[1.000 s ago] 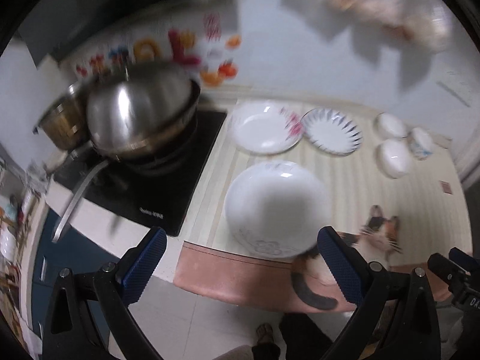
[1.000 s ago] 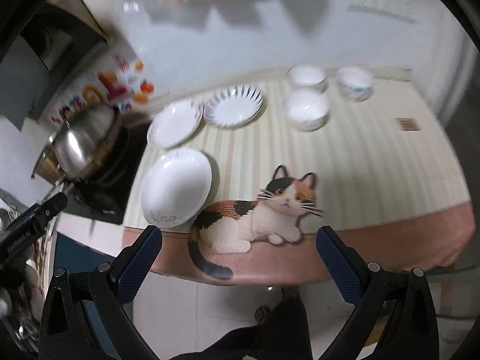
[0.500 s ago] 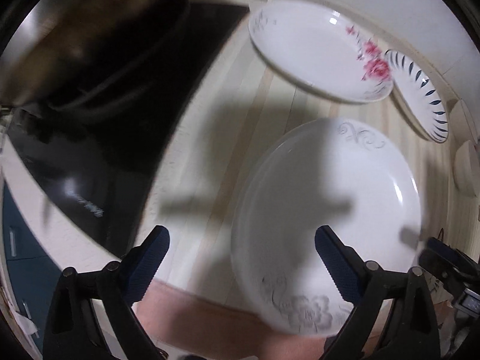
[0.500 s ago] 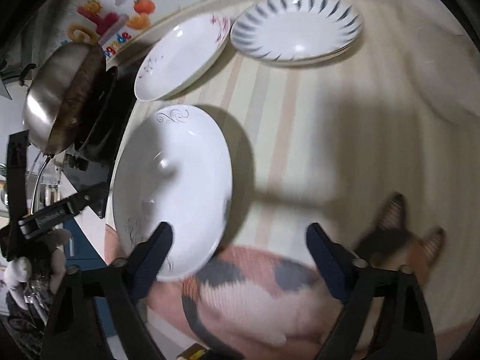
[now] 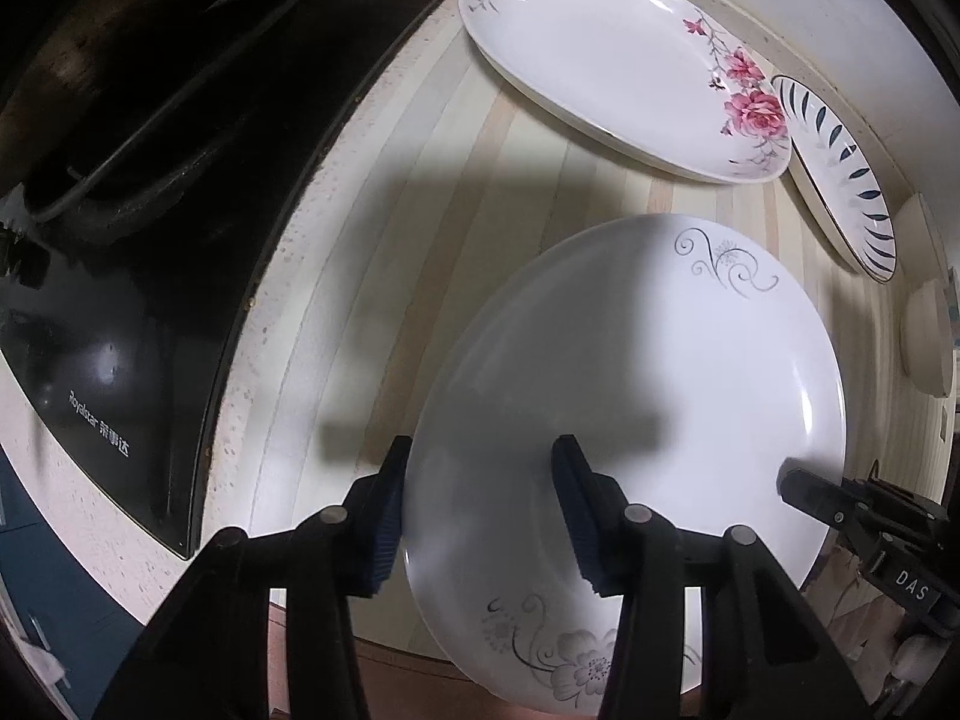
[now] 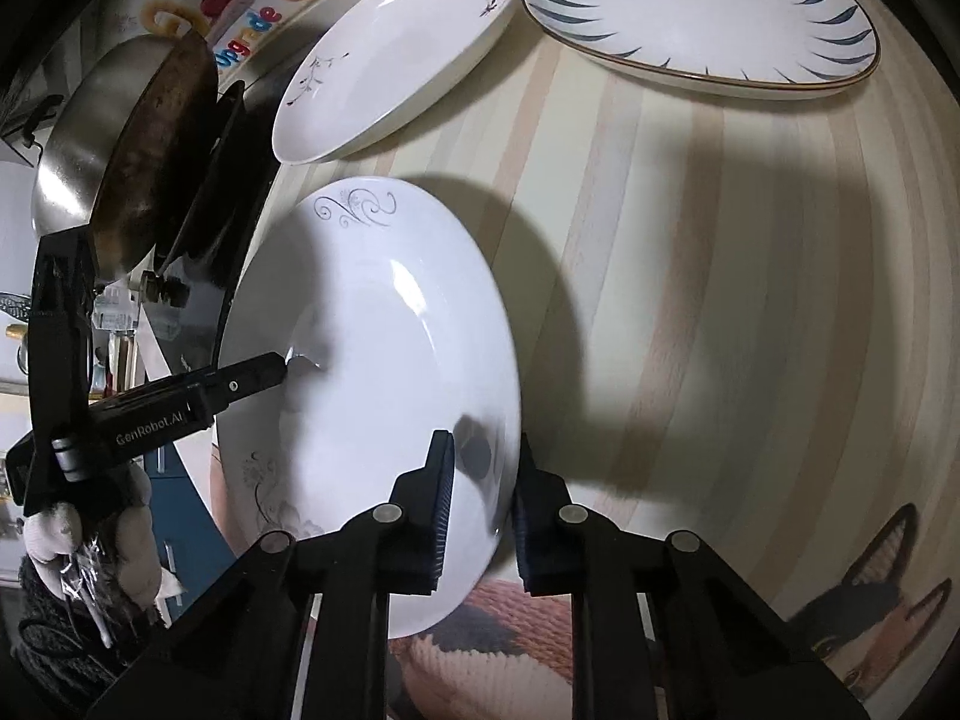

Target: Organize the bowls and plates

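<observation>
A large white plate with grey scrollwork (image 5: 660, 396) lies on the striped counter mat, also in the right wrist view (image 6: 384, 360). My left gripper (image 5: 480, 510) straddles its left rim, one finger outside, one over the plate, jaws narrowed with a gap remaining. My right gripper (image 6: 480, 504) straddles its right rim, jaws nearly closed on it. A white plate with pink roses (image 5: 612, 60) lies behind, also in the right wrist view (image 6: 396, 60). A plate with blue leaf strokes (image 6: 702, 12) lies to its right.
A black induction cooktop (image 5: 156, 276) with a steel pan (image 6: 120, 144) stands left of the plates. A small white bowl (image 5: 927, 348) sits at the far right. A cat-pattern mat (image 6: 870, 618) covers the counter's front.
Both grippers have moved down and in onto the near plate, and their jaws have narrowed from wide open around its opposite rims.
</observation>
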